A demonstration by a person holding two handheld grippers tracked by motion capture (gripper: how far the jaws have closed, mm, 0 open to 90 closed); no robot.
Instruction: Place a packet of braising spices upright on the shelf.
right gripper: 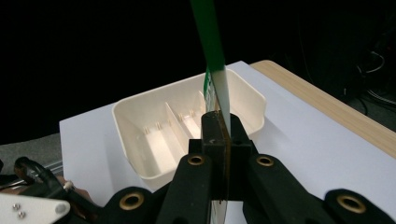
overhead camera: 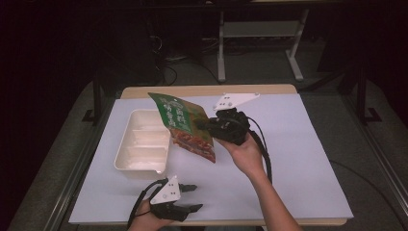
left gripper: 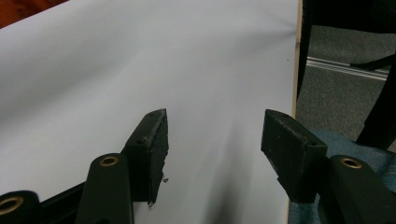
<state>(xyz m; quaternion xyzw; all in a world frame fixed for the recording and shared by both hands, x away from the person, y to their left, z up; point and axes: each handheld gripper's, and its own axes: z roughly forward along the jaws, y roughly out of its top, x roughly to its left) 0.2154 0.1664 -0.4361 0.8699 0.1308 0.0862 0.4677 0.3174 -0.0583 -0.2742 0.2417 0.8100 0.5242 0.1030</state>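
One packet (overhead camera: 185,126), one tray (overhead camera: 143,143), perhaps three-sectioned

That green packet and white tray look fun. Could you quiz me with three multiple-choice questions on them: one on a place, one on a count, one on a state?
1. Where is the packet?
A. Flat in the tray
B. Held up beside the tray
C. On the floor

2. How many compartments does the tray show?
A. One
B. Three
C. Six

3. How is the left tool?
A. Open, holding nothing
B. Shut on the packet
C. Shut on the tray

Answers:
1 B, the right tool holds it off the table.
2 B, two dividers split the tray.
3 A, its jaws stand apart over bare table.
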